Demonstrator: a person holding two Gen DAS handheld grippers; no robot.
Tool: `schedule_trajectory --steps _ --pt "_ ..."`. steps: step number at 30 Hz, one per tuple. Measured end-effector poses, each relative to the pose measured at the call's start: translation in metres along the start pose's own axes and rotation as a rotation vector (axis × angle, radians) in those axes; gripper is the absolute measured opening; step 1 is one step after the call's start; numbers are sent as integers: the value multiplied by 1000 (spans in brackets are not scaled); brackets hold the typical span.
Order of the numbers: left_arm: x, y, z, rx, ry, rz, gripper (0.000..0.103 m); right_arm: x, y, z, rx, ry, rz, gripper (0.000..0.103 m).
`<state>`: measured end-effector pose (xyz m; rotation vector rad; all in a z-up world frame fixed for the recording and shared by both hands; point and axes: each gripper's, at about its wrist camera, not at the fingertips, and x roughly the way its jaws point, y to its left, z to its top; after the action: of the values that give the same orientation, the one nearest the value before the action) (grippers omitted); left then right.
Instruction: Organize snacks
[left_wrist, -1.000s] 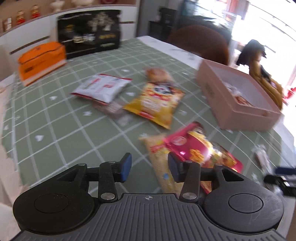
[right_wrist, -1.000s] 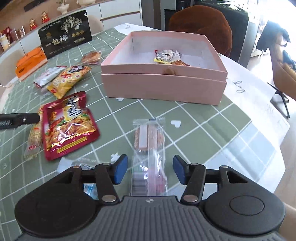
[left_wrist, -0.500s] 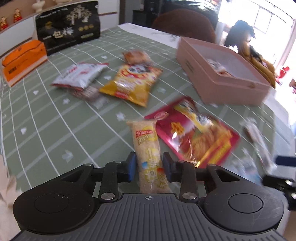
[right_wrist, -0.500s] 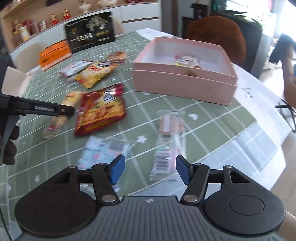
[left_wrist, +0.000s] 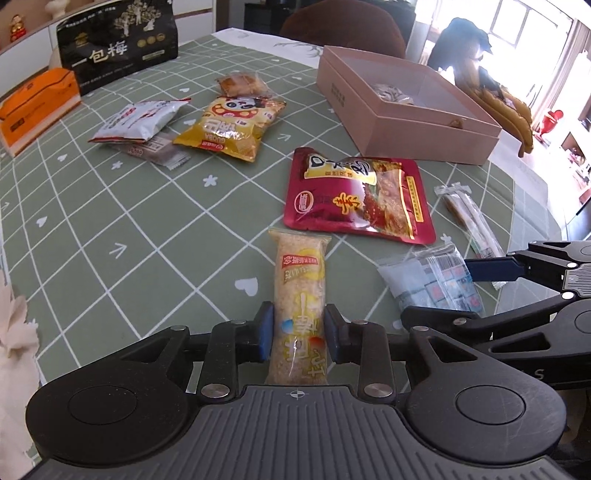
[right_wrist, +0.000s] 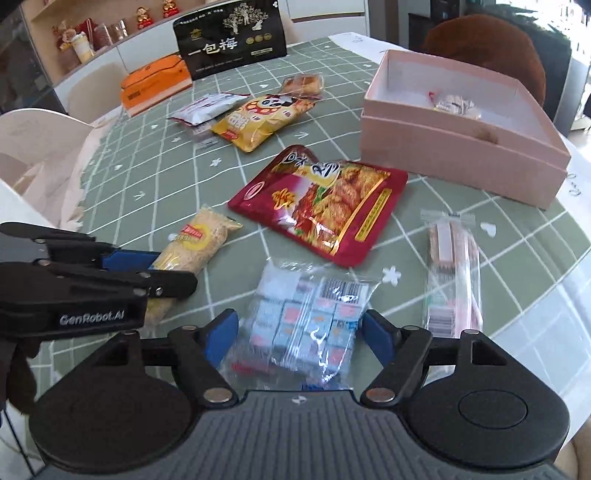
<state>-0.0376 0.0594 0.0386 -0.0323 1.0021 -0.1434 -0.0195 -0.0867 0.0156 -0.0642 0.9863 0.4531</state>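
Note:
A long yellow rice-cracker bar (left_wrist: 299, 273) lies on the green checked tablecloth. My left gripper (left_wrist: 299, 332) has its jaws closing, with both blue pads pressed on the bar's near end. A clear bag of small blue-and-pink sweets (right_wrist: 306, 314) lies between the jaws of my right gripper (right_wrist: 299, 332). Those jaws are opening and the pads stand clear of the bag. The pink box (right_wrist: 461, 155) sits at the far right with one snack inside. A red pouch (left_wrist: 354, 192) lies ahead of both grippers.
A long clear pack (right_wrist: 450, 266) lies to the right of the sweets bag. Farther back lie a yellow panda bag (left_wrist: 229, 129), a white bag (left_wrist: 136, 122) and a small pastry pack (left_wrist: 240, 83). A black bag (left_wrist: 118, 51) and an orange box (left_wrist: 37, 103) stand at the far edge.
My left gripper has moved over the rice-cracker bar and closed onto it. My right gripper has shifted left from the long clear pack to the sweets bag, and its jaws have widened.

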Motion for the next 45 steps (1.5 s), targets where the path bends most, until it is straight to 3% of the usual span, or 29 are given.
schedule_trajectory --steps 6,12,17,19,23,26,31,35,38,42,45 --pt "7 -5 12 7 25 -2 36 -7 -9 -5 -15 -7 -33 59" --pt "8 -11 14 5 25 13 33 -29 -40 -15 75 -6 -40 58" --pt "-30 -37 8 49 -137 -28 33 -58 -68 -22 148 -52 -84 58" --pt "-50 -37 31 -7 -223 -94 33 -70 -80 -21 181 -80 -101 58" --pt "-85 -51 112 -21 -398 -194 33 -91 -97 -10 216 -152 -136 58" --pt "-80 -71 172 12 -448 -238 33 -103 -101 -1 221 -213 -142 58" --pt "-12 -80 228 -84 -344 -305 33 -110 -102 5 244 -250 -160 58" --pt "53 -74 232 -128 -265 -282 33 -107 -105 5 234 -217 -205 58" --pt "95 -57 223 -171 -197 -327 33 -97 -111 14 234 -174 -237 58" --pt "109 -29 205 -252 -179 -392 33 -85 -118 36 233 -152 -249 58" --pt "88 1 191 -309 -243 -405 33 -76 -128 67 236 -163 -222 58"
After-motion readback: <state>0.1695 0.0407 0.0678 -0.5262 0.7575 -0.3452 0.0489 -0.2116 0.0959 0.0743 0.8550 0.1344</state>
